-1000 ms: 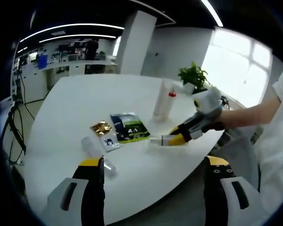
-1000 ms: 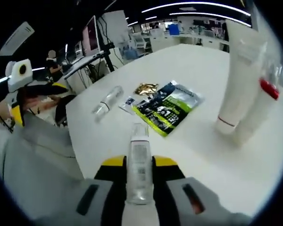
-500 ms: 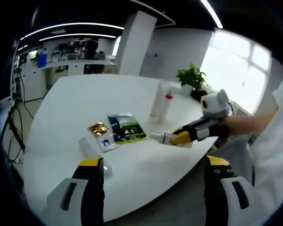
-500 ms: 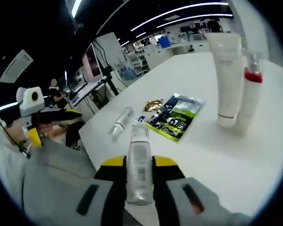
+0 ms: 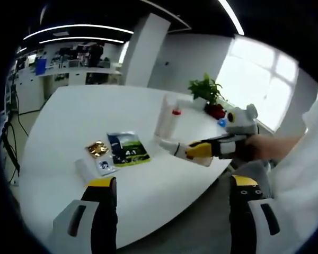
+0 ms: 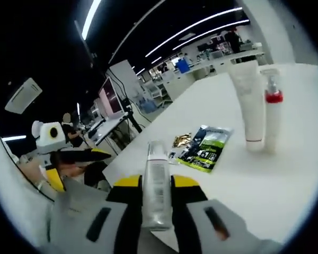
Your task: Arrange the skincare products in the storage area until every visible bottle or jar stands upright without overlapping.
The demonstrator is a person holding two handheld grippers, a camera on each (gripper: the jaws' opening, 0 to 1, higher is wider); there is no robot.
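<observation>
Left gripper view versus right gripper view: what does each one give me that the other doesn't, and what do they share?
Left gripper view alone: a potted plant near the bright window, and a small clear bottle lying by the packets.

Right gripper view alone: the label side of the clear bottle held between its fingers.

Both: the white table, the green packet, the gold packet, the upright white tube and the red-collared pump bottle.

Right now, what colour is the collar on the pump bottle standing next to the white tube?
Red, on the pump bottle beside the white tube; it shows best in the right gripper view.
</observation>
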